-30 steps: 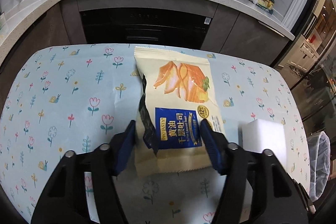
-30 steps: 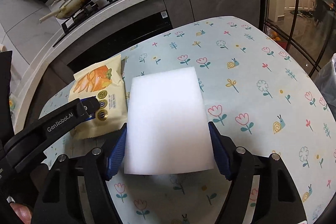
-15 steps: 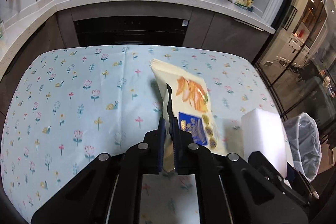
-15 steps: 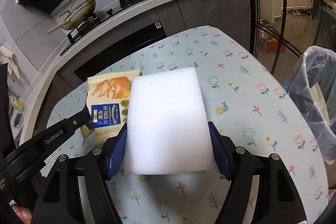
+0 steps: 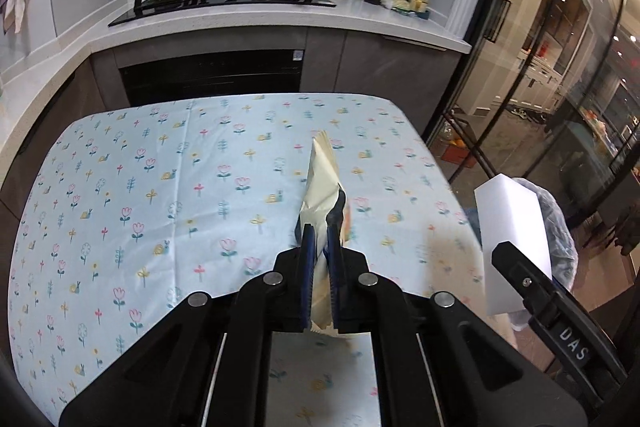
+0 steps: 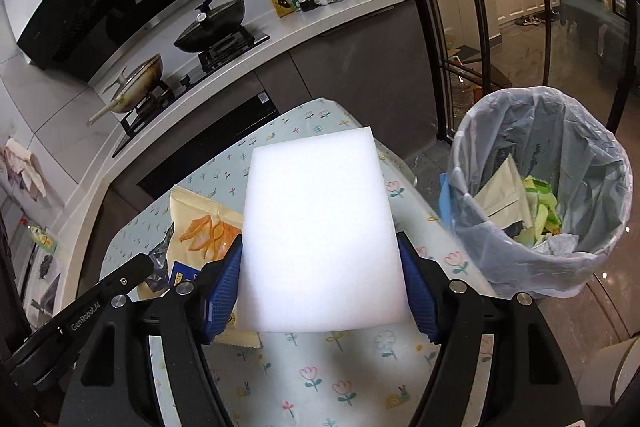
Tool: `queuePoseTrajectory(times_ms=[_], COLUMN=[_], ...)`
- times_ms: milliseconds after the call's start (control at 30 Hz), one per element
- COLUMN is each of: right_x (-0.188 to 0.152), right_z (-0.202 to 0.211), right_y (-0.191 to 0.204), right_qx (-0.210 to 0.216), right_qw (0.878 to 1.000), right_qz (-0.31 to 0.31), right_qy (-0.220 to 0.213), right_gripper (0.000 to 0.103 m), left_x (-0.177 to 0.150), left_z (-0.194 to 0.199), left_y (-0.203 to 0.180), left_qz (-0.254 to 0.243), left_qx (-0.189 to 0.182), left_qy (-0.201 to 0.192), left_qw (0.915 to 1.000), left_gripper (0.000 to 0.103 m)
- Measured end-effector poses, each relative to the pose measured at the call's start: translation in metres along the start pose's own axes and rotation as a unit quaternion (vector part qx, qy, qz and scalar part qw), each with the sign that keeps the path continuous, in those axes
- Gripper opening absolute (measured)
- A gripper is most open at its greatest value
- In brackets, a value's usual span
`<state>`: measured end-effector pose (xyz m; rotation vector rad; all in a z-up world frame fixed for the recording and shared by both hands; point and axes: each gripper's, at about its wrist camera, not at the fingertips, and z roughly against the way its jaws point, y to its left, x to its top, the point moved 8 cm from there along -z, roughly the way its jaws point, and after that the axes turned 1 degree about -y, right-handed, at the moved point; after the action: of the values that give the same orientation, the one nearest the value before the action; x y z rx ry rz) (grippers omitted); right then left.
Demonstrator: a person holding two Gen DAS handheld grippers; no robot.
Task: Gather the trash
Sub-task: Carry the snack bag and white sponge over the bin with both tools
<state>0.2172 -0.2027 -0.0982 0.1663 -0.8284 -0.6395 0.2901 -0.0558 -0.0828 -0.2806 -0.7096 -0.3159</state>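
My left gripper (image 5: 320,247) is shut on a cream snack bag (image 5: 322,179), held edge-on above the floral tablecloth (image 5: 160,187). The bag's orange-printed face shows in the right wrist view (image 6: 200,223), with the left gripper's arm (image 6: 92,307) below it. My right gripper (image 6: 320,267) is shut on a white foam block (image 6: 320,239), lifted above the table's right edge; the block also shows in the left wrist view (image 5: 512,239). A bin with a clear plastic liner (image 6: 544,187) stands to the right, holding paper and green scraps.
A kitchen counter (image 5: 240,23) with a hob, two pans and bottles runs behind the table. Glass doors (image 5: 560,87) stand to the right. The bin shows partly behind the foam block in the left wrist view (image 5: 560,227).
My left gripper shut on the snack bag and lifted it, turning it edge-on. Both grippers rose and swung right, bringing the bin into the right wrist view.
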Motion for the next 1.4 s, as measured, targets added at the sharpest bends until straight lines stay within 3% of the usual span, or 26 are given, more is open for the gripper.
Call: queuePoseTrajectory(times_ms=[333,867,1100,1367,1400], right_x=[0.009,0.021,0.023,0.023,0.024], right_z=[0.043,0.076,0.078,0.07,0.068], right_y=[-0.069,-0.186,-0.224,-0.247,-0.248], right_qx=[-0.013,-0.053,-0.07,-0.084,-0.085], right_qw=[0.999,0.992,0.989,0.987,0.987], right_qz=[-0.028,-0.097,-0.12,-0.128,-0.128], right_qy=[-0.029,-0.057,-0.058,-0.051,-0.049], right_gripper=[0.069,0.069,0.069,0.069,0.069], left_x=[-0.006,-0.001,0.007,0.009,0.009], left_z=[0.026,0.024,0.011,-0.019,-0.024], left_y=[-0.085,-0.212,-0.261,-0.291,-0.293], left_qz=[-0.054,-0.116,-0.139,-0.154,-0.155], left_qx=[-0.033,-0.094,-0.112,-0.118,-0.115], left_qy=[-0.016,-0.022,-0.023,-0.004,-0.002], left_qw=[0.9979,0.9886,0.9837,0.981,0.9812], left_gripper=[0.006,0.006,0.006,0.009,0.015])
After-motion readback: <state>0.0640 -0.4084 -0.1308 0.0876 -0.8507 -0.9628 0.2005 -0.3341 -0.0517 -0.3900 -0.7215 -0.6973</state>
